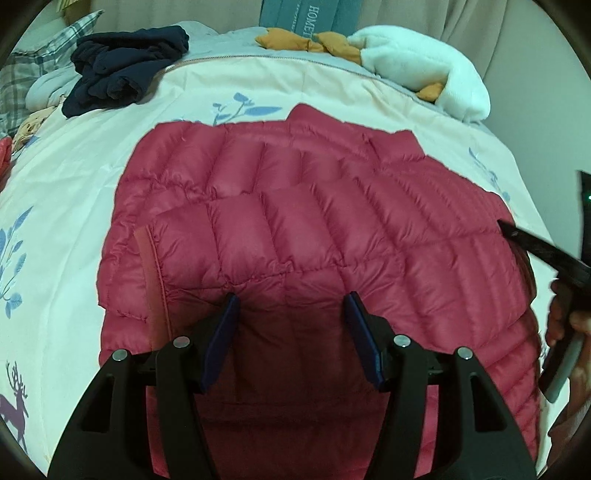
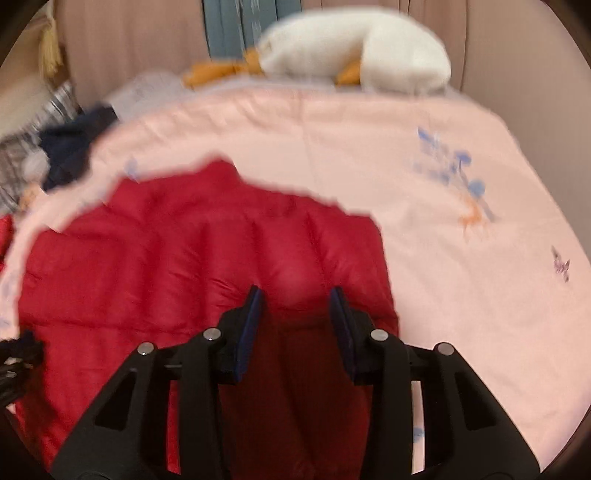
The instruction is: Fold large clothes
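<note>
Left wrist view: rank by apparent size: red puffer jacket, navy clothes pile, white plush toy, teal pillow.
1. red puffer jacket, by far the largest, though it is also nearest the camera.
2-3. white plush toy and navy clothes pile look about alike; not ranking them.
4. teal pillow, smallest, but cut off by the frame edge.

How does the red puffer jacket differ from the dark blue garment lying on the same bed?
1. Colour: the red puffer jacket is bright red; the dark blue garment is navy.
2. Pose: the jacket lies spread flat with one part folded over; the blue garment sits crumpled in a heap.
3. Surface: the jacket is quilted and shiny; the blue garment looks soft and matt.
Both rest on the pale printed bedcover.
</note>
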Motion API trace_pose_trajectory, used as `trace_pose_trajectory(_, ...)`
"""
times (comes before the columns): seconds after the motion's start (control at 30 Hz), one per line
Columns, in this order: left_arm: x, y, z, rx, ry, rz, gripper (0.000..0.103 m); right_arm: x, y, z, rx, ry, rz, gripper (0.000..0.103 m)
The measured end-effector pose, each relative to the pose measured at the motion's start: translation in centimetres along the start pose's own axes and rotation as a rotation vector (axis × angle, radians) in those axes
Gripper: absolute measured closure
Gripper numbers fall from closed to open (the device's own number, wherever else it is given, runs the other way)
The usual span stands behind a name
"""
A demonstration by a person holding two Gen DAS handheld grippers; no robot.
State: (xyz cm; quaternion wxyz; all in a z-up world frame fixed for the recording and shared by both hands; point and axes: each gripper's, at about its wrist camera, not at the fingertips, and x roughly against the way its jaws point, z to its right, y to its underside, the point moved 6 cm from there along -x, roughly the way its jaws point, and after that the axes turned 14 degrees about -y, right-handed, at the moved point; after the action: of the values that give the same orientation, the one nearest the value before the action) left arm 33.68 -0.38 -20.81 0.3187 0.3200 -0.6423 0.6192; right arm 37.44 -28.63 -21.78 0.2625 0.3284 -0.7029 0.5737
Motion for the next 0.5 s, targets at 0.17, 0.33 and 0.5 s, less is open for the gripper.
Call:
trace_pose_trajectory(0.17, -0.7, 0.0, 0.3, -0.012, -0.004, -0.016, 0.042, -0.8, 0.0, 0.3, -0.014, 0.003, -0.03, 0.065)
trace_pose_trajectory(0.33, -0.7, -0.1, 0.5, -0.024, -0.02, -0.024, 0.042, 2.8, -0.7, -2.2, 0.023, -0.04, 0.057, 0.066)
trace_pose_trajectory(0.5, -0.7, -0.1, 0.6, -0.024, -0.03, -0.022, 0.042, 5.5, 1.0, -8.2, 0.156, -0.197, 0.112, 0.063)
